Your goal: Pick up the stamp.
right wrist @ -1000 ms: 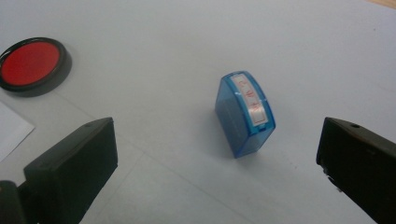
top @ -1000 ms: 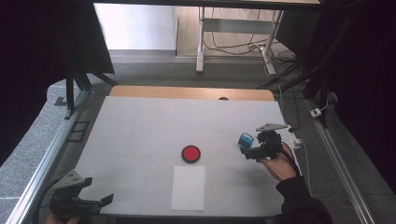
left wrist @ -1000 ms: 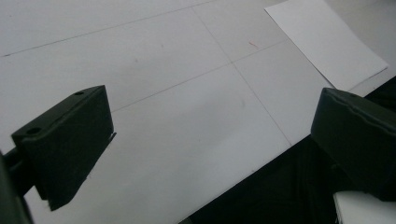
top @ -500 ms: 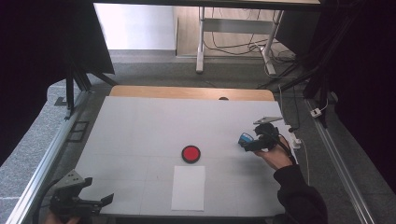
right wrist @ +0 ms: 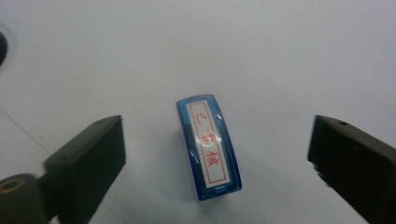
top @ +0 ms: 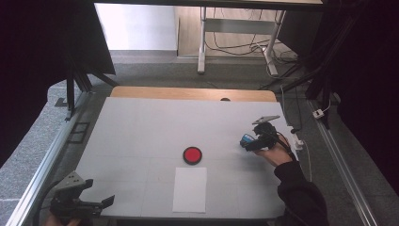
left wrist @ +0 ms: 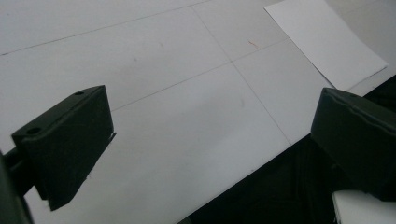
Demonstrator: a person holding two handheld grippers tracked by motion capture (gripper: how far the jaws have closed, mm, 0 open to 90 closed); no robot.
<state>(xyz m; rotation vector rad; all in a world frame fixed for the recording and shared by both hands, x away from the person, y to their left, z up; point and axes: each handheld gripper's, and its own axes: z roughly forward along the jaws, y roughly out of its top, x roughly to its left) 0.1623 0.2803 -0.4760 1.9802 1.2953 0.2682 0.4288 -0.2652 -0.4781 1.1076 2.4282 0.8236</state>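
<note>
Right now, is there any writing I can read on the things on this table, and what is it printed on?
"已审核": red characters in a red frame on the white label of the blue stamp; the middle one is blurred, so that reading is my best guess.
White sheet of paper: no writing I can see.
Red round pad: no writing I can see.

A: What lies past the left gripper (left wrist: 205,154)?

B: The white table (left wrist: 154,116), crossed by thin seam lines. The two black jaws rise from the bottom corners, standing wide apart with nothing between them.

A: Anything on the table?

B: A white sheet (left wrist: 327,39) lies flat at the upper right, one corner close to the table's near edge.

A: And below that edge?

B: Darkness, running along the lower right. A small pale patch sits at the bottom right corner; I can't tell what it is.
</note>
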